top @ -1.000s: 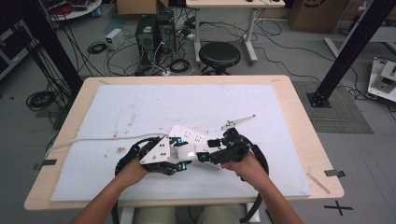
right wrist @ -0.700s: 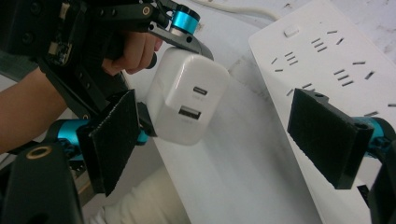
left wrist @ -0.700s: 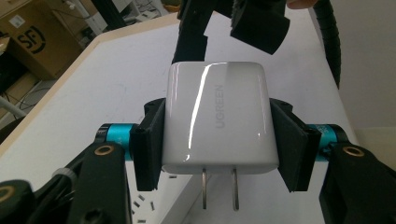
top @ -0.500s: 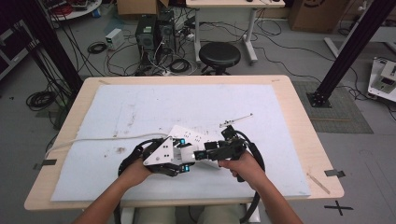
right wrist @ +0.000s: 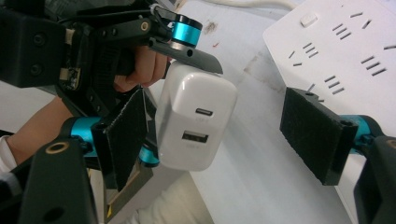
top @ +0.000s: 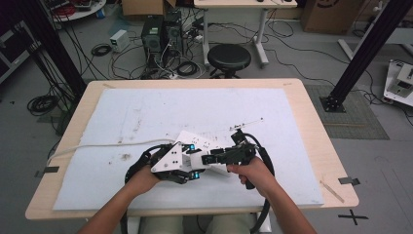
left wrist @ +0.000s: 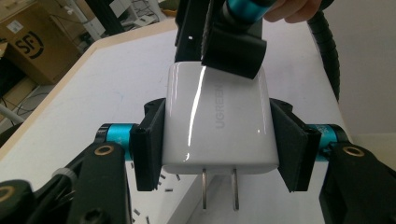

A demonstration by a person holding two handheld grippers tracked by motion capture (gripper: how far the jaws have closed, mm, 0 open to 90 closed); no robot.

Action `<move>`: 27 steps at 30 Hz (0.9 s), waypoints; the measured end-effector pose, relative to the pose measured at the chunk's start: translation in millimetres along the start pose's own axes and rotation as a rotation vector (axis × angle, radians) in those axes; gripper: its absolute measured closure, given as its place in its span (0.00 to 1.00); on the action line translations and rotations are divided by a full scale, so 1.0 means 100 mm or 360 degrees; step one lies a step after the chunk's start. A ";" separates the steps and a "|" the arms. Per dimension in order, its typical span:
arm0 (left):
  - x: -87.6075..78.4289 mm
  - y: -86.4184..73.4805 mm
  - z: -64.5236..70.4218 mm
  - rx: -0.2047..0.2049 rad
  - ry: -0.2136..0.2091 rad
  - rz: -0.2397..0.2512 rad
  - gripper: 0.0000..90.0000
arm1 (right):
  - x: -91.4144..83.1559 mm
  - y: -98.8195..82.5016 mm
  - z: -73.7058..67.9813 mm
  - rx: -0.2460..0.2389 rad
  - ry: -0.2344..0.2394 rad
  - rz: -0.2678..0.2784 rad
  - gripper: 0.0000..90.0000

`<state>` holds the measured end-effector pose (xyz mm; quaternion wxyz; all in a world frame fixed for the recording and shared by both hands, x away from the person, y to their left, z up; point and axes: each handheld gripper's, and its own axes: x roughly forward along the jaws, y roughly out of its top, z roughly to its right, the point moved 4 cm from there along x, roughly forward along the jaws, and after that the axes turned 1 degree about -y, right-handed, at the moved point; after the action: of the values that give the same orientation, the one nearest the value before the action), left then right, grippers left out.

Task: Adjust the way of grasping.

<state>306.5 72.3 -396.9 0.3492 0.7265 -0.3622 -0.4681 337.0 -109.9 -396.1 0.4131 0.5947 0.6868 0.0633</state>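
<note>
The left gripper [left wrist: 219, 140] gripped the charger [left wrist: 219, 121] just above the power strip [right wrist: 336, 51]. The right gripper [right wrist: 219, 140] straddled it, jaws apart and just closing without yet pressing. A handover seemed underway, calling next for a firm right-hand clamp.

R gripper [right wrist: 219, 135] jaws apart, just been closing; white charger [right wrist: 196, 121] between them, near the left pad, right pad well clear. Charger's port face toward cam, clamped by L gripper [right wrist: 154, 93]. Power strip [right wrist: 345, 42] flat on table, upper right.
</note>
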 end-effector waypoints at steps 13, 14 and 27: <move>0.05 0.03 0.01 0.0033 -0.0013 0.0004 0.47 | 0.08 -0.02 0.05 0.0123 0.0159 -0.0026 0.46; 0.05 0.03 0.01 0.0033 -0.0015 -0.0003 0.47 | 0.08 -0.03 0.05 0.0142 0.0167 -0.0025 0.48; 0.04 -0.02 -0.05 -0.0218 0.0017 0.0049 0.30 | 0.02 -0.03 0.10 0.0176 0.0218 0.0051 0.70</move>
<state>312.7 70.8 -398.5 0.4071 0.6976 -0.3387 -0.4826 341.6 -112.8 -405.4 0.3305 0.6219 0.7062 0.0724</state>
